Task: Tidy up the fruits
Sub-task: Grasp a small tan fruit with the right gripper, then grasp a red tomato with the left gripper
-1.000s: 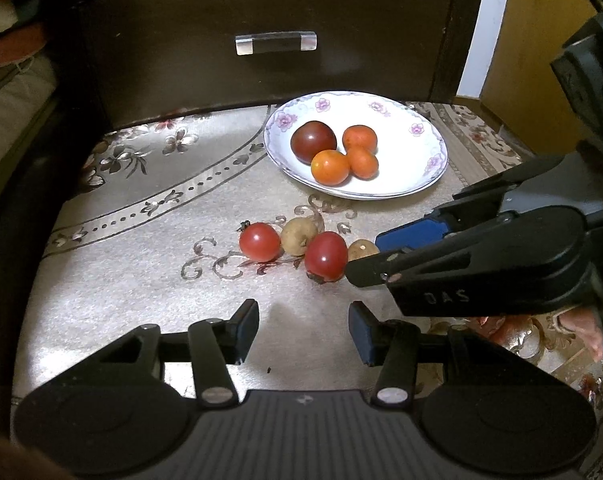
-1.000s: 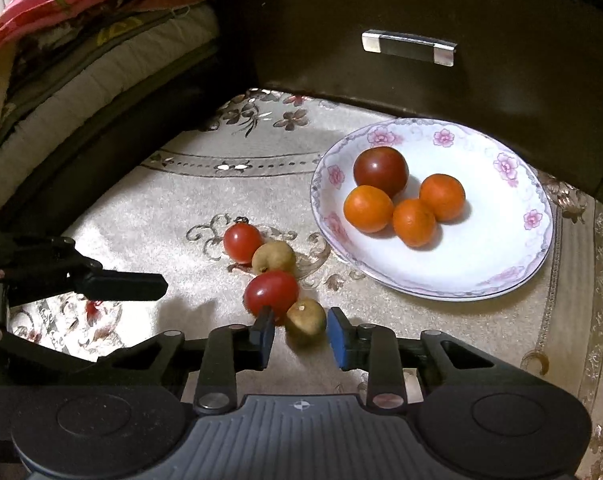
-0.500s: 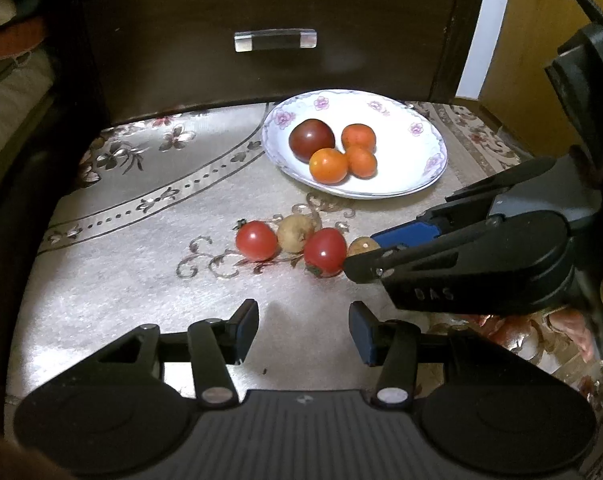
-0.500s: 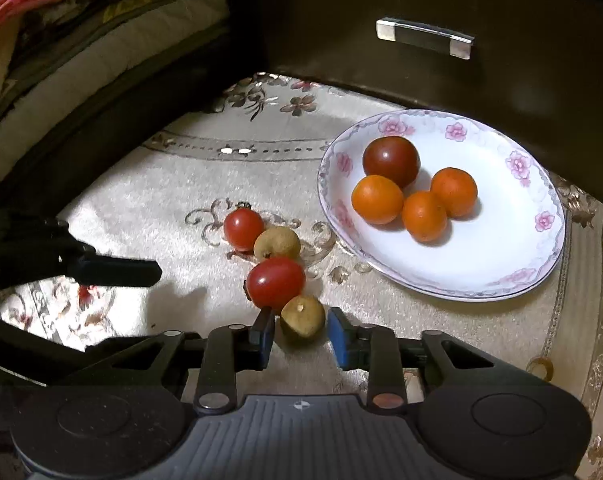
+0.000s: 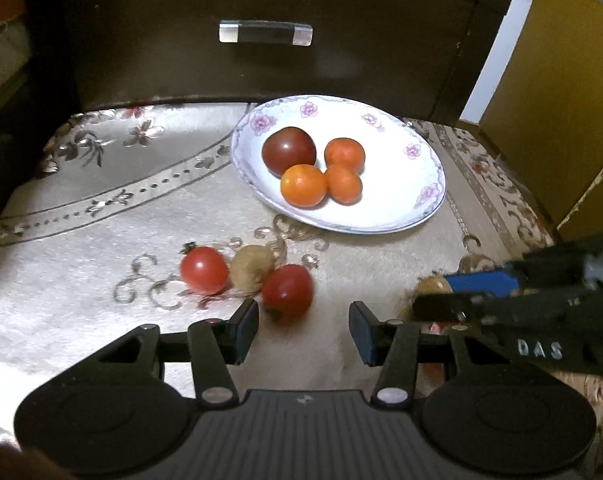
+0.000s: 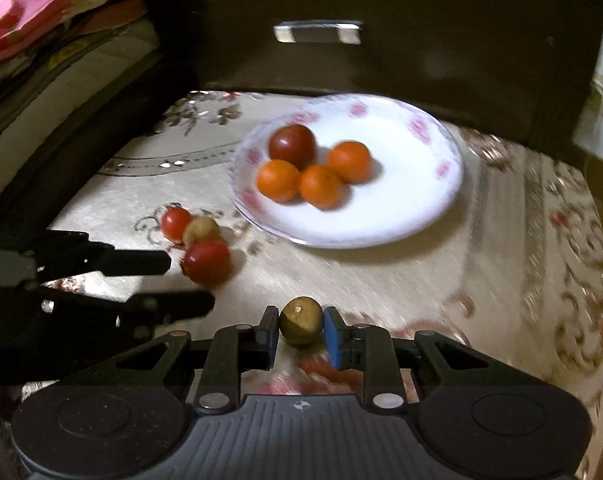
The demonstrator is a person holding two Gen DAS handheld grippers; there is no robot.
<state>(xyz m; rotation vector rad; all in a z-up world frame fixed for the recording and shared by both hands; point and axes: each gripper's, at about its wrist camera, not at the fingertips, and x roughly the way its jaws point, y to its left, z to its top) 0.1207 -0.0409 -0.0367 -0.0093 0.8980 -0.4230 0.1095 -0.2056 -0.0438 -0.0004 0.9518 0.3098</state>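
Left tool (image 5: 303,330): black ribbed body, two round housings, silver screws, blue finger pads. Right tool (image 6: 300,334): same build; its side carries white "DAS" lettering at the left view's lower right.

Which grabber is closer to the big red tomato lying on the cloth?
Left. The left gripper is open right in front of the red tomato, which sits by its left finger. The right gripper is off to the right, shut on a brown fruit.

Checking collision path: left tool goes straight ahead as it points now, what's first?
Likely the nearer red tomato, just ahead of the open left tool, slightly left of centre. Depth is unclear.
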